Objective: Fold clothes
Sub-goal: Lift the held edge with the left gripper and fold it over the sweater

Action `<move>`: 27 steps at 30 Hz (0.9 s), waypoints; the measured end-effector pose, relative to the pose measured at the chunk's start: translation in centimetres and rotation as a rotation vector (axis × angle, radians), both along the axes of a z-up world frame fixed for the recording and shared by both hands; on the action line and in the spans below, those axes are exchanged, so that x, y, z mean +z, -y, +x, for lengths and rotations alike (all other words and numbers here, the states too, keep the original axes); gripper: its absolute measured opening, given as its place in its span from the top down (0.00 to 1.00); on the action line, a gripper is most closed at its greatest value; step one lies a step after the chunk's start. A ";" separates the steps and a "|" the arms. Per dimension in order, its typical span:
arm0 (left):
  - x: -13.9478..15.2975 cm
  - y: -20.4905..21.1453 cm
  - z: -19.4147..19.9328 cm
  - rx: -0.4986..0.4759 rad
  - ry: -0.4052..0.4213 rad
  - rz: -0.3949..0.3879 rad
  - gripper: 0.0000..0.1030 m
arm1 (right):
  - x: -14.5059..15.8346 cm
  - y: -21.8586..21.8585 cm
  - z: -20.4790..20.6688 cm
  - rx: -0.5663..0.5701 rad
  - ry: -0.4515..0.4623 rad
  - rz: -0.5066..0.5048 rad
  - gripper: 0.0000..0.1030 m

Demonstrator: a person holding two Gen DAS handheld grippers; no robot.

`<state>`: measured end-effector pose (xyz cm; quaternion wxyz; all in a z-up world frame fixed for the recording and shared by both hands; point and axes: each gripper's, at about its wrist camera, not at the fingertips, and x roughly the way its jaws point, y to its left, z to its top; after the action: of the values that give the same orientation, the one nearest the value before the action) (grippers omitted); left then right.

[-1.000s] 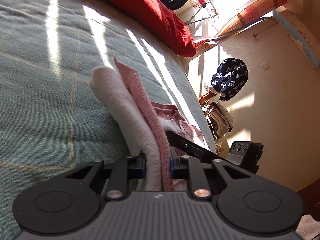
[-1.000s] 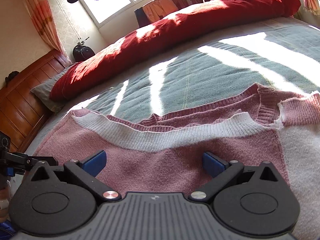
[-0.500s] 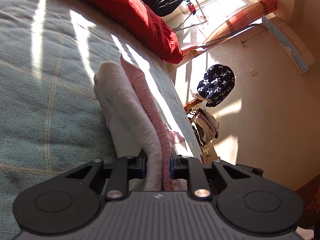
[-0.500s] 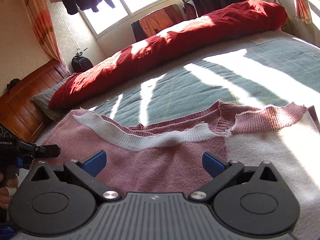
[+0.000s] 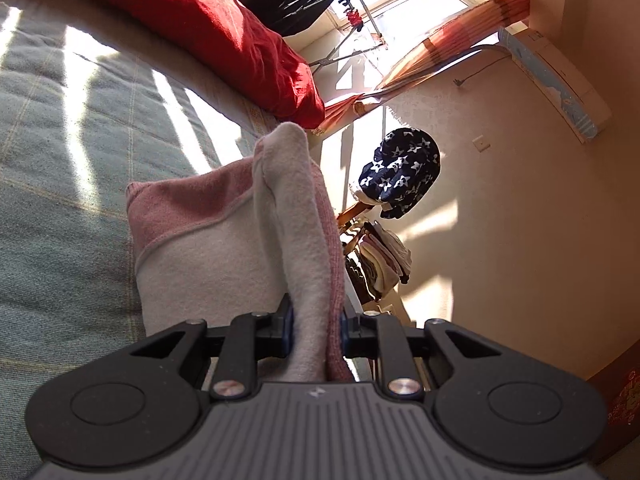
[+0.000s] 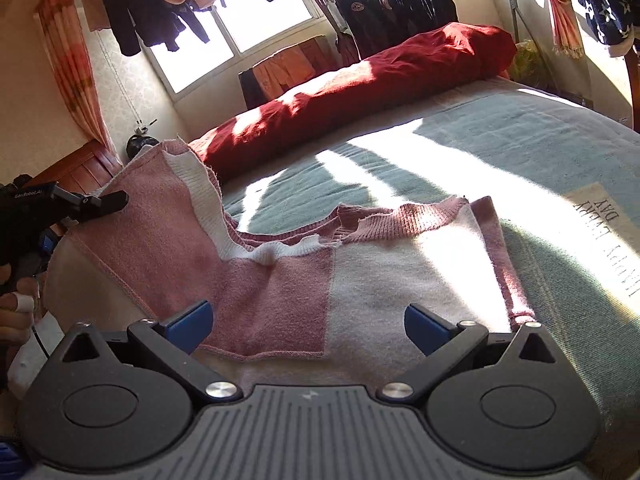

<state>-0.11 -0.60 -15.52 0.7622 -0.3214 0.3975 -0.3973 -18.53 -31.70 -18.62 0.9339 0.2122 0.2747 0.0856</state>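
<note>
Left gripper (image 5: 315,330) clamped on a bunched fold of the pink-and-white sweater (image 6: 360,280), lifting that side off the bed (image 6: 520,152). Right gripper (image 6: 308,326) jaws wide apart, hovering low over the sweater's flat half.
</note>
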 end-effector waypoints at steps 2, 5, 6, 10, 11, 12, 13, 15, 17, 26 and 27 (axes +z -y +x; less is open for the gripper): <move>0.3 1.5 0.3 -0.001 -0.001 0.006 0.81 | 0.2 0.9 -0.8 -0.011 0.016 -0.002 0.00; 0.6 3.8 0.8 -0.007 -0.002 0.009 0.81 | 0.4 2.4 -2.0 -0.035 0.035 0.001 0.00; 0.7 4.6 0.9 -0.010 -0.002 0.009 0.81 | 0.4 3.0 -2.5 -0.045 0.039 0.004 0.00; 0.9 8.4 1.4 -0.050 -0.003 0.015 0.81 | 0.1 5.0 -3.8 -0.089 0.044 0.016 0.00; 0.8 9.3 1.4 -0.060 -0.005 0.021 0.81 | 0.0 5.5 -4.1 -0.101 0.045 0.017 0.00; 0.7 10.3 1.5 -0.070 -0.007 0.027 0.81 | -0.1 5.9 -4.4 -0.112 0.045 0.017 0.00; 0.7 11.3 1.6 -0.079 -0.010 0.034 0.81 | -0.2 6.3 -4.7 -0.123 0.045 0.018 0.00; 0.2 12.9 1.8 -0.094 -0.022 0.047 0.81 | -0.3 7.2 -5.3 -0.145 0.046 0.020 0.00; -0.6 14.7 2.0 -0.107 -0.040 0.073 0.81 | -0.5 8.0 -5.9 -0.167 0.046 0.021 0.00; -4.3 19.4 2.3 -0.139 -0.105 0.174 0.81 | -1.2 10.6 -7.5 -0.230 0.041 0.033 0.00; -4.4 19.7 2.3 -0.144 -0.108 0.184 0.81 | -1.3 10.7 -7.6 -0.232 0.040 0.035 0.00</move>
<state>2.21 -20.31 -19.95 0.7354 -0.2417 0.4946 -0.3951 -26.12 -42.38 -19.90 0.9390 0.2571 0.2279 -0.0142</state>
